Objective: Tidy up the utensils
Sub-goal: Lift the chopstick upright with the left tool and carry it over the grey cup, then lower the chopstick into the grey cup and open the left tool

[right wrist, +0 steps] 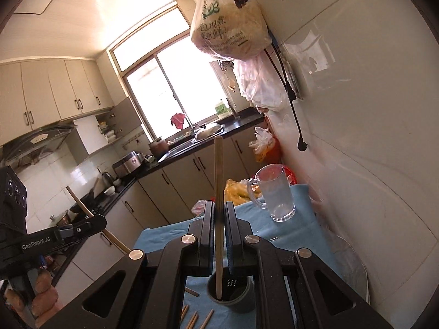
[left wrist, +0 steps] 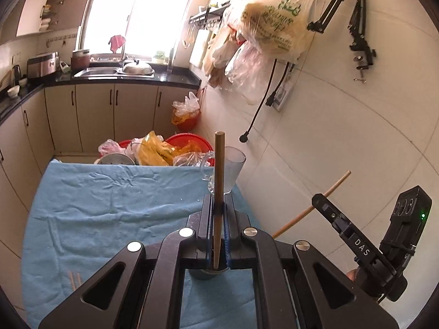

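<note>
This is a lived-in home kitchen. A black counter [left wrist: 123, 81] runs in an L over beige cabinets [left wrist: 93, 109] and carries a steel sink [left wrist: 94, 71] under a bright window [left wrist: 137, 11], with a rice cooker [left wrist: 42, 64], a kettle [right wrist: 107, 176] and small bowls [left wrist: 13, 91] standing on it. A range hood [right wrist: 38, 139] hangs below the wall cupboards [right wrist: 52, 93], filled plastic bags [left wrist: 274, 24] hang from a hook rail on the tiled wall [left wrist: 343, 137], and red basins [left wrist: 189, 142] sit on the floor.

Both wrist views face window [left wrist: 137, 8]; share glass mug [right wrist: 275, 194].
</note>
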Demonstrator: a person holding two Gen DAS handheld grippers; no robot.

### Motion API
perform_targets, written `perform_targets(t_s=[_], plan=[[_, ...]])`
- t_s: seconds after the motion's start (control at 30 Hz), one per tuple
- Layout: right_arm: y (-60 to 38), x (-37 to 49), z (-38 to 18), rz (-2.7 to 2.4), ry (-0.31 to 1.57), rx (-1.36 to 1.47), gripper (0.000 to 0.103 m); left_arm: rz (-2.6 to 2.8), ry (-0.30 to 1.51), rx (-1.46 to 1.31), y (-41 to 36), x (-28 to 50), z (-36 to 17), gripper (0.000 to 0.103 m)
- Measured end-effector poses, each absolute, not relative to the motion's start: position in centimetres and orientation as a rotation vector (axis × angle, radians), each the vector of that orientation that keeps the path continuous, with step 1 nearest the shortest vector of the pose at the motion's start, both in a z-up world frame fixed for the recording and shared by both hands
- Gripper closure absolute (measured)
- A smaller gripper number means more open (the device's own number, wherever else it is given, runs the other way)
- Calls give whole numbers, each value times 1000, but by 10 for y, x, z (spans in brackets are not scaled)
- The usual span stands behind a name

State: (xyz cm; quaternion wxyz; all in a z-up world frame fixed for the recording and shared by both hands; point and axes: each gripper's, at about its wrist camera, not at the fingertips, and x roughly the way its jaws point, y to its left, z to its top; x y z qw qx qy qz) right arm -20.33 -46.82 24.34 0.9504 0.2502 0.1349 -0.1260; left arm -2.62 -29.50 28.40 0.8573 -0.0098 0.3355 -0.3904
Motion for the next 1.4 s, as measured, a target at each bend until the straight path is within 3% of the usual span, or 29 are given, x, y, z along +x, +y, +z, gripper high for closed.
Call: perform_targets(t_s=[0.5,0.9,0.97,1.03,1.4], plan=[[-500,-136,159,-234,509,624,96,-769,917,17,-330,23,193,96],[-499,-121,137,-214,572,634,93,-749,945,8,-331,39,176,95],[-498,-121,138,-224,571,628,86,-751,945,3,-330,39,177,89],[-498,-123,139,-231,560,632,69,-751,932,-1,-327,37,181,76],[-486,-163,158,-251,493,633,68,-772,868,-27,-291,11,208,75]])
